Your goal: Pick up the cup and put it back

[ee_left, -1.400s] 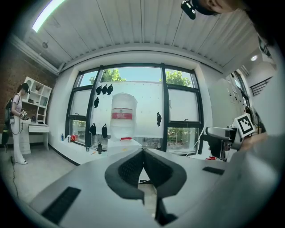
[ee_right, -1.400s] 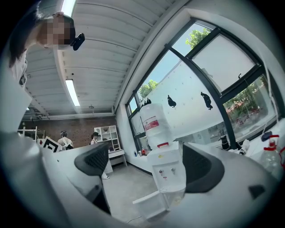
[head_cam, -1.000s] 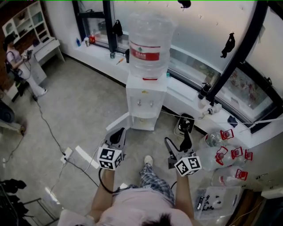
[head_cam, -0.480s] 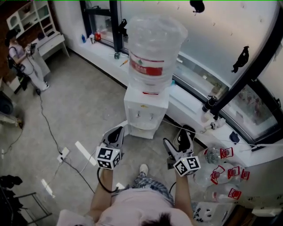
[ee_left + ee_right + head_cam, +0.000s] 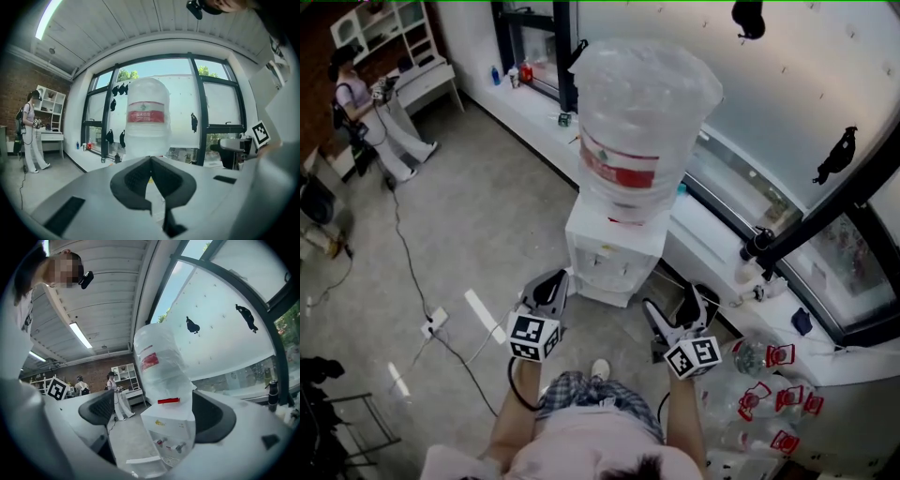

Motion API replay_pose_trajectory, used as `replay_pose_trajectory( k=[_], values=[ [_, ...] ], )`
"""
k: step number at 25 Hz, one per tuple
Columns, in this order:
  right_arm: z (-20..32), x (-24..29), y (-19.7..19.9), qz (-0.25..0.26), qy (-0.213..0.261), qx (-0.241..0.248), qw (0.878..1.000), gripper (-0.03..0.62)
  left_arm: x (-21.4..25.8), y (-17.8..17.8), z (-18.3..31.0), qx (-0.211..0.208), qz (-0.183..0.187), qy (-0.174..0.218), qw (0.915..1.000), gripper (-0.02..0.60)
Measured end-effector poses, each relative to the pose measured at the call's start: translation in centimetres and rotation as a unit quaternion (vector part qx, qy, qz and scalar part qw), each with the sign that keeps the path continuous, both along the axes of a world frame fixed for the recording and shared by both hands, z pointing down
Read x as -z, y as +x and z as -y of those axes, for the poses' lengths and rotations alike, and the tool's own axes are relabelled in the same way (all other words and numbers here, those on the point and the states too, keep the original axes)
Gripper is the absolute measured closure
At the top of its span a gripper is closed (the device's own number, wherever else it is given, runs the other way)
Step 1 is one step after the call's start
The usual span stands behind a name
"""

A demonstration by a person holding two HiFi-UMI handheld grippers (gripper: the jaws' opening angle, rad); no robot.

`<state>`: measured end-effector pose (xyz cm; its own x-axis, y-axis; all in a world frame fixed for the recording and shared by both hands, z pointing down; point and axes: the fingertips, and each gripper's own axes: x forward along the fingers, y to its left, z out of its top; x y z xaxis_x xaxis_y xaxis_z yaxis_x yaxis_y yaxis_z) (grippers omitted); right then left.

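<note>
I make out no cup for certain in any view. A white water dispenser (image 5: 614,253) with a big clear bottle (image 5: 642,122) on top stands straight ahead by the window ledge. My left gripper (image 5: 548,286) is held low in front of it, its jaws shut with nothing between them; in the left gripper view its pads meet at the tip (image 5: 150,161) below the bottle (image 5: 147,117). My right gripper (image 5: 673,314) stands open beside it. The right gripper view frames the dispenser (image 5: 171,427), its taps (image 5: 168,444) and an open lower door (image 5: 143,460) between the spread jaws (image 5: 157,413).
Several empty water bottles with red handles (image 5: 769,394) lie on the floor at the right. A power strip and cables (image 5: 431,328) run across the floor at the left. A person (image 5: 370,112) stands by a white desk far left. The window ledge (image 5: 722,253) runs behind the dispenser.
The view and both grippers have come closer to the dispenser, which now looms larger. The left jaws stay shut, the right jaws stay open.
</note>
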<state>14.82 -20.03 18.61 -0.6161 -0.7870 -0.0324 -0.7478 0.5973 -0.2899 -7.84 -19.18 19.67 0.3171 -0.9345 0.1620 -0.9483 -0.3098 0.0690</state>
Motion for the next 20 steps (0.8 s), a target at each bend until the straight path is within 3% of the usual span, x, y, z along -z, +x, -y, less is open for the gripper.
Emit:
replay_pose_trajectory(
  k=[8, 20],
  values=[
    [1.8, -0.6, -1.4, 0.003, -0.013, 0.0, 1.0, 0.085, -0.3, -1.6, 1.3, 0.007, 0.006, 0.003, 1.0, 0.557],
    [2.0, -1.3, -3.2, -0.004, -0.023, -0.021, 1.0, 0.085, -0.8, -2.7, 2.1, -0.03, 0.006, -0.009, 0.9995, 0.557]
  ],
)
